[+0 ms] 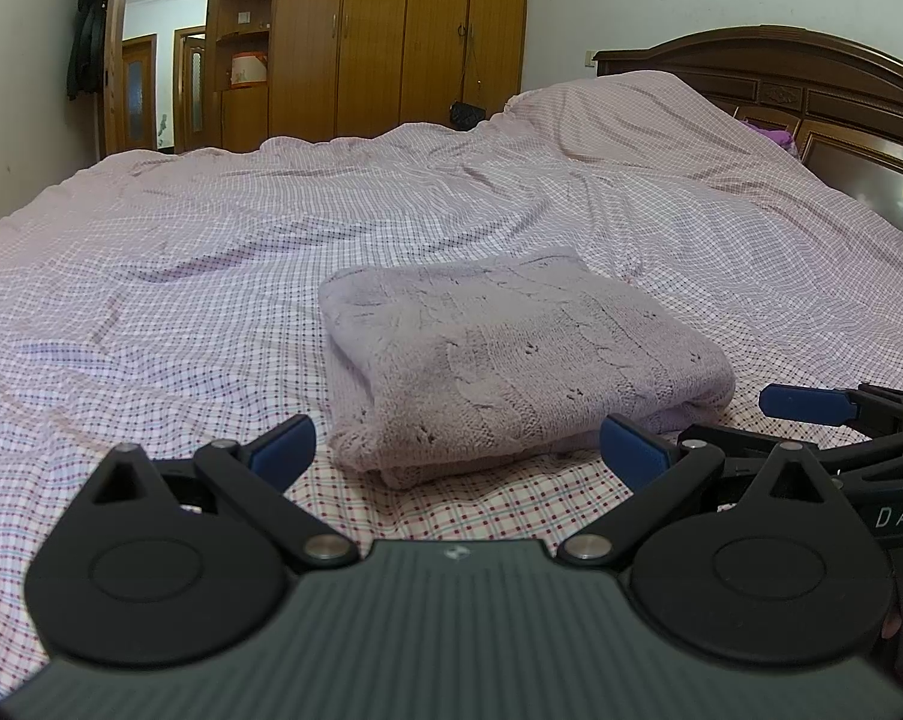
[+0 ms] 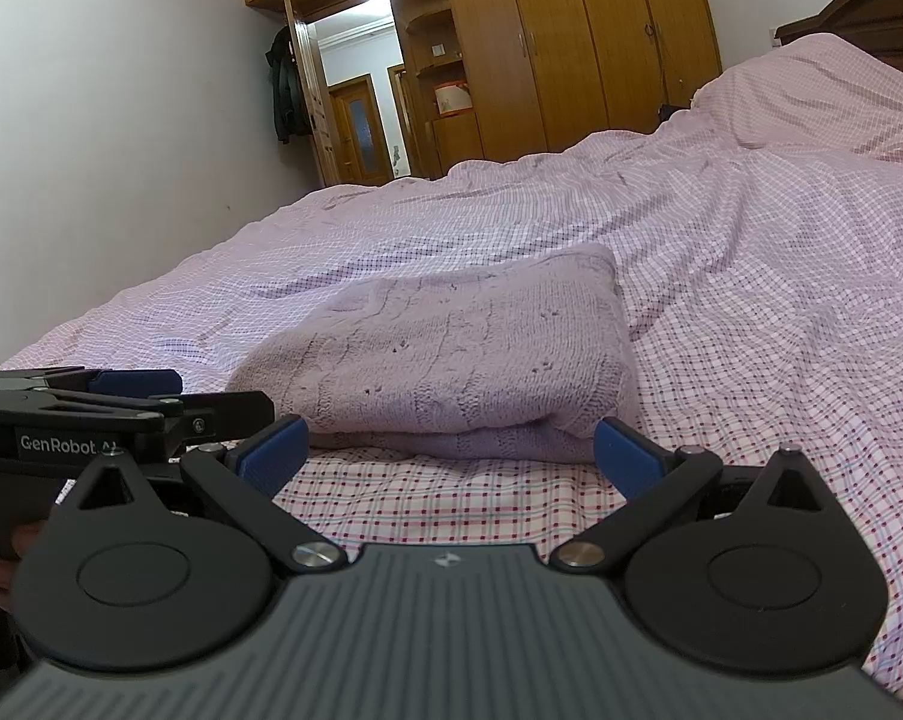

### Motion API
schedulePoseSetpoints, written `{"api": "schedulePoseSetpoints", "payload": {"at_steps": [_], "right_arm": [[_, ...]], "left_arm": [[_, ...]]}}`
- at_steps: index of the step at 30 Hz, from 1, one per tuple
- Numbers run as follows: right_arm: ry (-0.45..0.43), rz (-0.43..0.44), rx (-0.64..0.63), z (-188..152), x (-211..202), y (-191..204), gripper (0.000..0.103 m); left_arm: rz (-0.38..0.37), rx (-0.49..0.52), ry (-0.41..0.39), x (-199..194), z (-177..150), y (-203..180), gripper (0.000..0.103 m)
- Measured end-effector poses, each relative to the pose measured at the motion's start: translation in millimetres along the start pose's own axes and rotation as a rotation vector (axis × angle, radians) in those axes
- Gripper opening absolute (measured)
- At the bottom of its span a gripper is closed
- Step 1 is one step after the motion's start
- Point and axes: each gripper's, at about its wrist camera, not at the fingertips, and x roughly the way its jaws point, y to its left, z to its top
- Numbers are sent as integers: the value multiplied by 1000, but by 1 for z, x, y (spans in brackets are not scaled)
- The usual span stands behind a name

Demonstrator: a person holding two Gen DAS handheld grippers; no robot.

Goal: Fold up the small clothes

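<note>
Left wrist view: the left gripper (image 1: pixel 457 450) sits low over the bed (image 1: pixel 181 276), its blue pads (image 1: pixel 286 447) spread wide apart with nothing between them. Just beyond the pads lies the sweater (image 1: pixel 511 360), a pale lilac knit folded into a thick rectangle, flat on the checked cover. The pads stop short of the sweater's near edge and do not touch it. To the right of the sweater, the right gripper (image 1: pixel 811 414) enters from the frame edge, one blue pad pointing toward the sweater's right corner, close to it. Behind the sweater stands a wooden wardrobe (image 1: pixel 403 36); the dark headboard (image 1: pixel 781 78) rises to the sweater's far right.

Right wrist view: the right gripper (image 2: pixel 451 450) also hovers just short of the sweater (image 2: pixel 451 348), fingers splayed apart and empty. The sweater's folded edge faces the camera, two layers showing, resting on the bed (image 2: pixel 751 300). To the left of the sweater, the left gripper (image 2: pixel 133 396) comes in from the side, its blue pad near the sweater's left corner; whether it touches is unclear. The wardrobe (image 2: pixel 571 42) stands beyond the sweater, with an open doorway (image 2: pixel 361 96) left of it
</note>
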Motion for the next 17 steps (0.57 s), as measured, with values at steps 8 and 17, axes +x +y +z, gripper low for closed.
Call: {"api": "schedulePoseSetpoints", "payload": {"at_steps": [8, 17], "right_arm": [[2, 3, 4, 0, 1, -1, 103], [9, 2, 3, -1, 3, -1, 103]], "left_arm": [[-2, -1, 3, 0, 0, 1, 103], [-4, 3, 10, 1, -2, 3, 103]]}}
